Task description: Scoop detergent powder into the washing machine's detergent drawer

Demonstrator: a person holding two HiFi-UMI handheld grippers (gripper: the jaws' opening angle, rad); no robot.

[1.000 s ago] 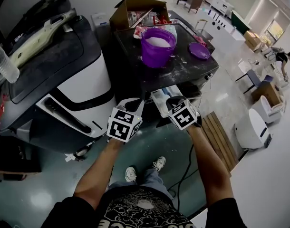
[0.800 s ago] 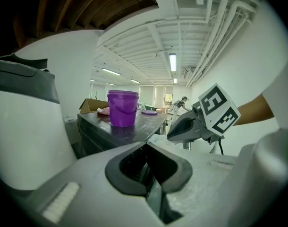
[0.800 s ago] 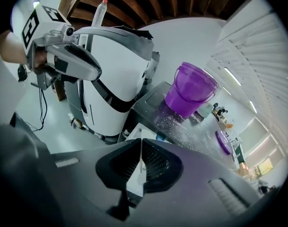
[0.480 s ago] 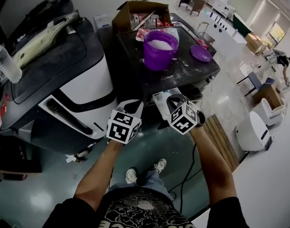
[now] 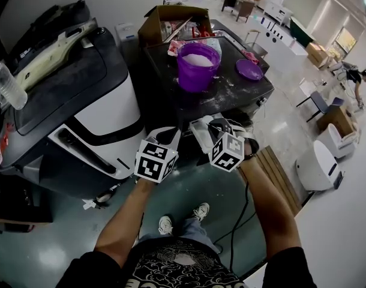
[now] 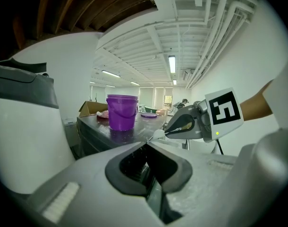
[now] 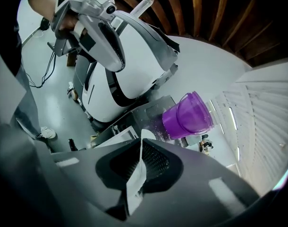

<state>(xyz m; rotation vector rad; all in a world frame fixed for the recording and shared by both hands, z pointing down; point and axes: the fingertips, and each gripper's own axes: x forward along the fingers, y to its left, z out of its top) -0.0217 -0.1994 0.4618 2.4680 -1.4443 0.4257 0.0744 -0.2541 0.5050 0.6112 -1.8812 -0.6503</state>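
Tip the white scoop (image 7: 137, 174), pinched by its handle in the right gripper (image 5: 218, 126), slowly over the pulled-out detergent drawer (image 5: 201, 134) at the washer's front, staying low to avoid spilling; leave the left gripper (image 5: 168, 135), pressed together on nothing, just beside; return to the purple bucket (image 5: 198, 65) of powder on top for more.

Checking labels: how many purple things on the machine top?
2: purple bucket at the middle; purple lid flat, rightward in the head view. Others may hide behind the bucket.
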